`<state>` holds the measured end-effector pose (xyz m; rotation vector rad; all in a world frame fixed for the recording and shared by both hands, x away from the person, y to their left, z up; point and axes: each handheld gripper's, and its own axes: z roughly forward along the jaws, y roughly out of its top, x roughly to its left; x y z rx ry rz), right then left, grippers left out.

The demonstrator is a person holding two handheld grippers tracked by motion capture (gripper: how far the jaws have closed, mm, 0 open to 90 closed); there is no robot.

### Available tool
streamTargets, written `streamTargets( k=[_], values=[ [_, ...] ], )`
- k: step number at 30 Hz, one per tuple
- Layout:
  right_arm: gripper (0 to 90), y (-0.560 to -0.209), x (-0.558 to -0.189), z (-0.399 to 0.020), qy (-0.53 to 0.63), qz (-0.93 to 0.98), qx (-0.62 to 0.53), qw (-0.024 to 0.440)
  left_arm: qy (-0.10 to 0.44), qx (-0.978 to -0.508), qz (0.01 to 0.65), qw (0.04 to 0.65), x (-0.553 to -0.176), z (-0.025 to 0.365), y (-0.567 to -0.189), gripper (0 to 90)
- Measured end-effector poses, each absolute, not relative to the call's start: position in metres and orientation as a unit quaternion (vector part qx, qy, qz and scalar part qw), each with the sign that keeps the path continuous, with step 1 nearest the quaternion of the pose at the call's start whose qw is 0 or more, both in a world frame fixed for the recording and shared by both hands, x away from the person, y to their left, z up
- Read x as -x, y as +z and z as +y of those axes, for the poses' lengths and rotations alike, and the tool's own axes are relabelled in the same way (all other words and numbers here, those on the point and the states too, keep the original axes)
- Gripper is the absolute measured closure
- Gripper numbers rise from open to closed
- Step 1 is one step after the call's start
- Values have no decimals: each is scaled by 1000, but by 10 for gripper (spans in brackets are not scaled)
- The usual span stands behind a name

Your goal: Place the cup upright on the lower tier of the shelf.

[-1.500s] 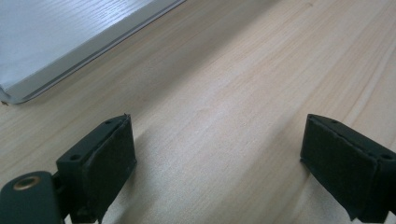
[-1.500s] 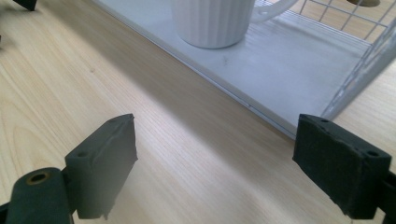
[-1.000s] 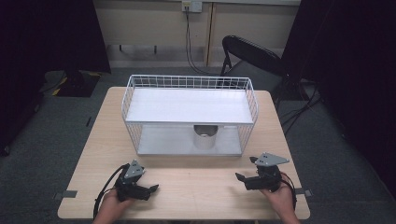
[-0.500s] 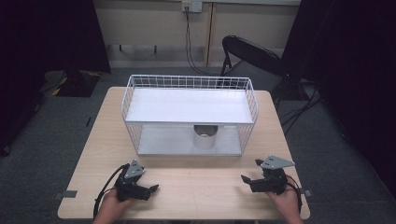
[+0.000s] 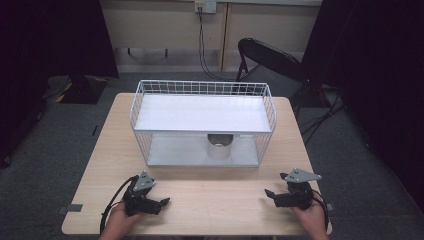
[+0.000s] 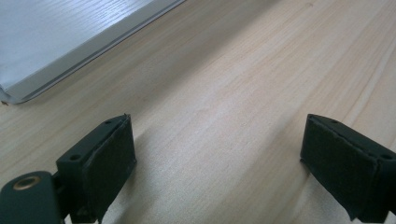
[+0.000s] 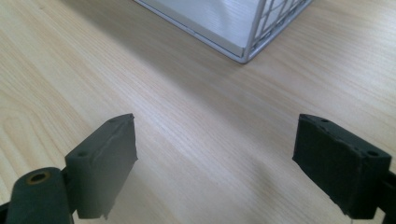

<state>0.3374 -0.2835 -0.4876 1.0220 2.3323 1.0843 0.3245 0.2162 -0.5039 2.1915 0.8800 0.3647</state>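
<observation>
Resting on the tabletop [image 5: 210, 200], my left claw [image 5: 162, 202] and right claw [image 5: 269, 193] both stand wide open, empty. Metal cup [image 5: 220, 146] sits on the wire rack's [image 5: 202, 88] lower shelf, well apart; probably light, stiff, slippery, so I would grip across its wall.

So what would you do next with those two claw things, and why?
Probably bring the right gripper forward toward the metal cup on the lower shelf of the wire rack. Both grippers rest open on the table, holding nothing; the left gripper sits farther from the cup, the one loose item in sight.
</observation>
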Motion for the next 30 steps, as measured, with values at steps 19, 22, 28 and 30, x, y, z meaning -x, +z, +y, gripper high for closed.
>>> streamTargets(
  k=[19, 22, 28, 30],
  values=[
    [124, -502, -342, -299, 353, 838, -377, 177, 142, -853, 342, 367, -325, 216, -504, 94],
    [121, -505, -343, -299, 357, 836, -381, 169, 142, -853, 343, 367, -324, 216, -504, 94],
    [116, -506, -343, -301, 363, 832, -385, 166, 142, -853, 343, 367, -324, 216, -504, 94],
    [115, -506, -343, -301, 363, 832, -385, 167, 142, -853, 343, 367, -324, 216, -504, 94]
  ],
)
